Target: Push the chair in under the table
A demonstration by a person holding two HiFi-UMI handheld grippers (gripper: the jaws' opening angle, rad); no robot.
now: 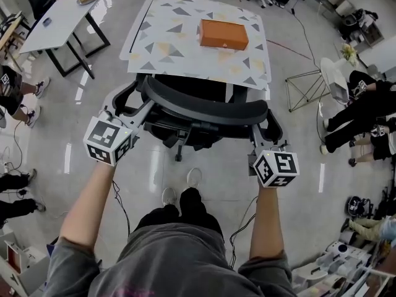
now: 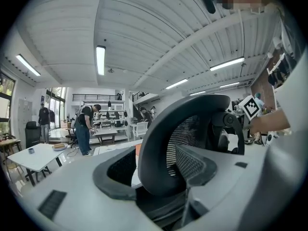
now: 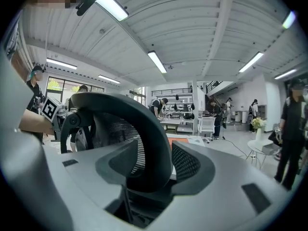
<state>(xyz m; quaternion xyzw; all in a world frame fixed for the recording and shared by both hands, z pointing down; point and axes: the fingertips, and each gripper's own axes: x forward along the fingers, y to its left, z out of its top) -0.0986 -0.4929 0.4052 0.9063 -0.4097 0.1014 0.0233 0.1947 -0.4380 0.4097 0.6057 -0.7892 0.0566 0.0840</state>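
Two grippers, the left gripper (image 1: 137, 101) and the right gripper (image 1: 267, 132), straddle the back rim of the chair (image 1: 204, 107), jaws apart, not squeezing it. The chair stands at the near edge of the table (image 1: 185, 57), seat partly underneath.

A black office chair (image 1: 204, 107) stands with its seat partly under a table (image 1: 162, 49) covered in a triangle-patterned cloth, and an orange box (image 1: 223, 34) lies on the far right part of that top. The left gripper (image 1: 137, 99) sits at the left end of the chair's curved back rim, and the right gripper (image 1: 267, 133) at the right end, with bare forearms behind each. White shoes (image 1: 170, 195) show on the glossy floor just behind the chair. A white side table (image 1: 59, 23) stands at upper left, well apart. A wire stand (image 1: 306, 90) stands to the right, near seated people (image 1: 365, 113).
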